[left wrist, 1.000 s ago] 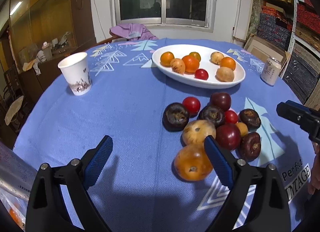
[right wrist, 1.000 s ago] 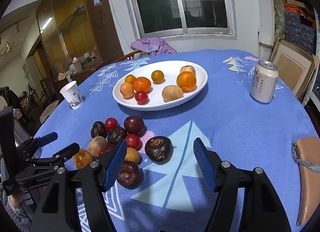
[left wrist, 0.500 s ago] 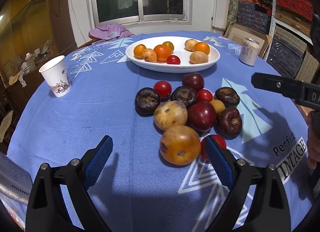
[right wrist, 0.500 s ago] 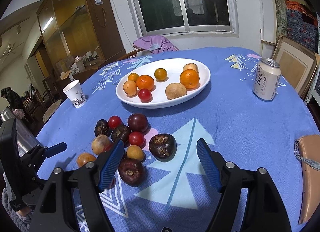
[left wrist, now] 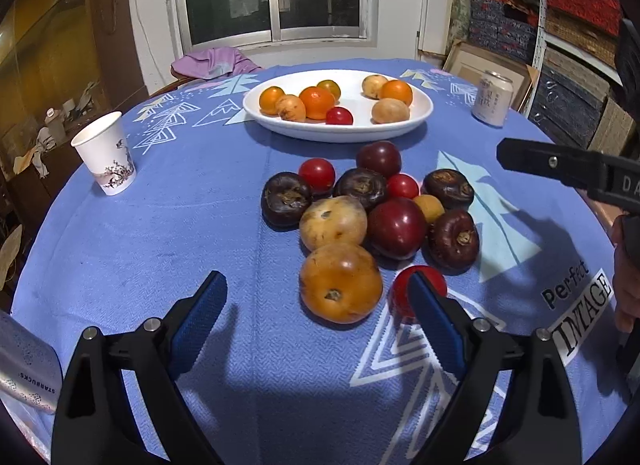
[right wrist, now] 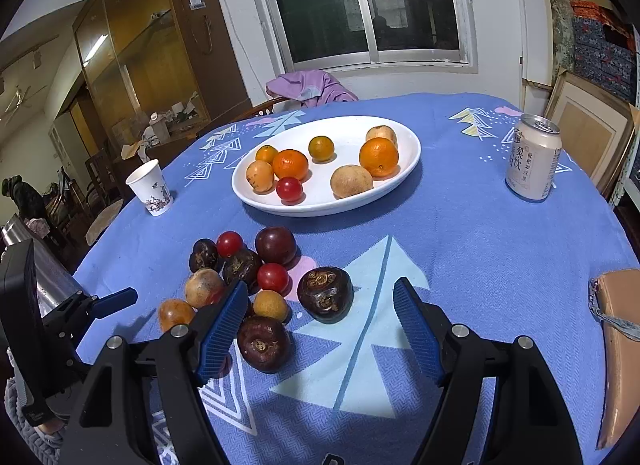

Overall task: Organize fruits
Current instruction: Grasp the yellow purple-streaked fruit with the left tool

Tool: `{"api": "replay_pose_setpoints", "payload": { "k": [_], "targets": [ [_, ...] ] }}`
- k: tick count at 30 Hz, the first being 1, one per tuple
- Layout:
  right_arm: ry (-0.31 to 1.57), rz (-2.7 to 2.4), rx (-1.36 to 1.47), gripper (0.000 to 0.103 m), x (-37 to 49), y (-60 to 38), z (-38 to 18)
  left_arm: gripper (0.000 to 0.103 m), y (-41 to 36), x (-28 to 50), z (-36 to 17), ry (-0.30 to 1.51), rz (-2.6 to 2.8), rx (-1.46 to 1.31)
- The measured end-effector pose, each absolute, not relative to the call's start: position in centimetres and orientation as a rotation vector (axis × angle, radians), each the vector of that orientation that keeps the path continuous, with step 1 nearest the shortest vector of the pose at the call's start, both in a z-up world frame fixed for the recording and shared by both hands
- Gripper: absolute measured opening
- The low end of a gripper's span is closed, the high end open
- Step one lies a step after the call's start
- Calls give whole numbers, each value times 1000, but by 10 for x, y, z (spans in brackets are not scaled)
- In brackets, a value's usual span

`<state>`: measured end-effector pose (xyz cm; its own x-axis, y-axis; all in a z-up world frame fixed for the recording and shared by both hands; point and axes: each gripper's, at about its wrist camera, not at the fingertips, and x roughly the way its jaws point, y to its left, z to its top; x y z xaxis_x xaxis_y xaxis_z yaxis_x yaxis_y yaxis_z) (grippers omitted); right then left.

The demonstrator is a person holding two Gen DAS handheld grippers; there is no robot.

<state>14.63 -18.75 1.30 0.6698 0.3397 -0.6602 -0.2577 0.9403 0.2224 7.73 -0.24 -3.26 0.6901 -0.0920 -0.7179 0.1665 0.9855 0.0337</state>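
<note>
A pile of loose fruit lies on the blue tablecloth: a large orange-brown fruit [left wrist: 340,283], a tan one [left wrist: 333,222], dark red plums [left wrist: 396,228], small red tomatoes [left wrist: 418,289] and dark mangosteens [left wrist: 454,239]. A white oval plate [left wrist: 416,123] behind it holds oranges and other fruits. My left gripper [left wrist: 316,317] is open and empty just before the orange-brown fruit. My right gripper [right wrist: 320,325] is open and empty, with a mangosteen [right wrist: 325,293] just ahead between its fingers and another mangosteen [right wrist: 263,343] near its left finger.
A paper cup [left wrist: 106,153] stands at the left, a drink can [left wrist: 491,99] at the right beyond the plate. A silver Starbucks tumbler [left wrist: 24,369] lies at the near left edge. A tan pouch [right wrist: 618,349] lies at the table's right edge.
My left gripper has swung right and closer to the fruit pile, so the orange-brown fruit now sits between its fingers' line. My right gripper has shifted slightly nearer the mangosteens. Both stay open.
</note>
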Motion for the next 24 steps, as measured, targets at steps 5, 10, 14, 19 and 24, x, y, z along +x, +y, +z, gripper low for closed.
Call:
{"api": "replay_pose_setpoints", "payload": {
  "k": [5,10,14,19,24],
  "targets": [
    [768,340,111,76,146,-187,13,81,10,88,-37,836,-142,25],
    [769,339,115,76,146,-187,13,65,13,83,-33,816,-171,15],
    [773,335,140,76,147,-192,13,65,29,70,-25,781,-125,11],
    [770,347,155,76,146,-194,15,64,61,55,-27,785,-81,-85],
    [782,346,133,76,147,-189,12,64,49,55,-28,791,-110,-36]
  ]
}}
